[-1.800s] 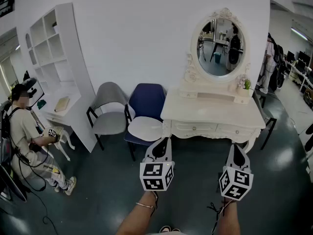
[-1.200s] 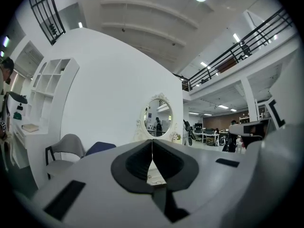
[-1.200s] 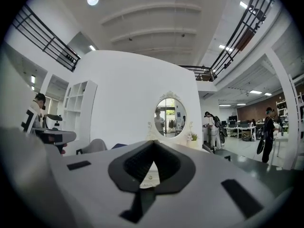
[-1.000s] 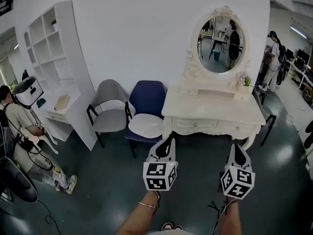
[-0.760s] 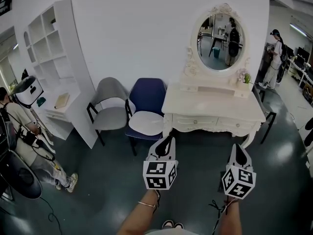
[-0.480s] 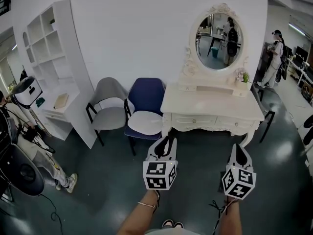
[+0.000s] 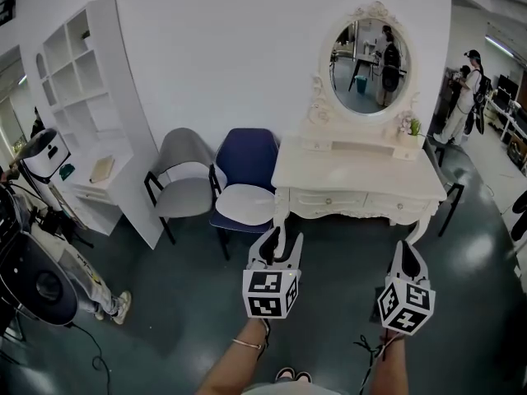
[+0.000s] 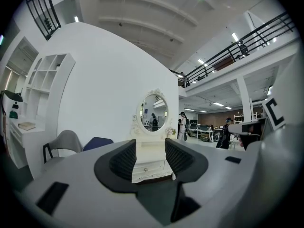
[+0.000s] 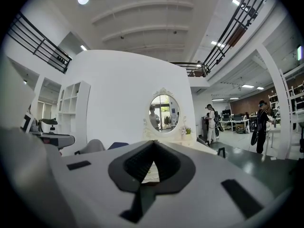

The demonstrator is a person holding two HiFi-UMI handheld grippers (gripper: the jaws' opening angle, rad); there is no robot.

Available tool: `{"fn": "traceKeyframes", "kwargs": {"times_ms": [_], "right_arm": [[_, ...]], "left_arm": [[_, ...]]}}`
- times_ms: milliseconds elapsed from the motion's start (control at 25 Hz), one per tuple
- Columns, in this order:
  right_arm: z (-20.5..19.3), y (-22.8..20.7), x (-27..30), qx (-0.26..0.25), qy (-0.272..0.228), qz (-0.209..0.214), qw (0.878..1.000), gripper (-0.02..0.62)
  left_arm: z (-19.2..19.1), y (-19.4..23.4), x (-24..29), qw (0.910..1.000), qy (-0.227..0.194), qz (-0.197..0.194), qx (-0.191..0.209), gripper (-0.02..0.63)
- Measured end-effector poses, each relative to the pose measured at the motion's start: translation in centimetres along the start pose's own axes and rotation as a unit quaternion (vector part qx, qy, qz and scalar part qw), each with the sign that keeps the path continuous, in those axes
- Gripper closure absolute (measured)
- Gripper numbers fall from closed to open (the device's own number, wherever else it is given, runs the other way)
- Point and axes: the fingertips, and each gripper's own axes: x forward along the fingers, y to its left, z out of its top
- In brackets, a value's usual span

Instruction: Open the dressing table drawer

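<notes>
**Hand pose.** The left forearm (image 7: 233, 367) enters from the bottom edge of the head view and holds the left gripper (image 7: 282, 239) level, pointed at the furniture ahead. Its jaws have just been opening and now stand wide apart. Nothing is between them; the left gripper view shows only the distant table front through the gap. The right forearm (image 7: 385, 370) runs parallel to the left one. The right gripper (image 7: 409, 250) is also level, and its jaws are together at the tips, with nothing clamped. Both grippers hang over the dark floor (image 7: 329, 262), near each other but apart.

**Task item.** The dressing table (image 7: 358, 178) stands against the white wall, ahead of both grippers and well apart from them. Its two drawers (image 7: 329, 198) sit side by side in the front apron, both closed. An oval mirror (image 7: 368, 54) rises from the back of the top.

**Surroundings.** At the far left, a person (image 7: 78, 278) stands with equipment. Next comes a white shelf unit (image 7: 90, 97), then a grey chair (image 7: 183, 179), then a blue chair (image 7: 244, 179) just beside the table's left leg. At the far right, another person (image 7: 465, 97) stands in the open area beyond the table. No item lies between the grippers and the drawer fronts.
</notes>
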Motion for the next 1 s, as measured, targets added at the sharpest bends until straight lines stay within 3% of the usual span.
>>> {"fn": "traceKeyframes", "kwargs": {"times_ms": [640,1000], "right_arm": [[-1.2,0.1,1.5,0.0,0.022,-0.018,1.0,0.589],[-2.2,-0.8,5.5,0.014,0.03,-0.017,0.999,0.589]], "left_arm": [[-1.6,2.6,1.7,0.9998,0.021,0.0,-0.006,0.417],[-1.8,3.2,4.9,0.9997,0.023,0.007,0.005,0.417]]}}
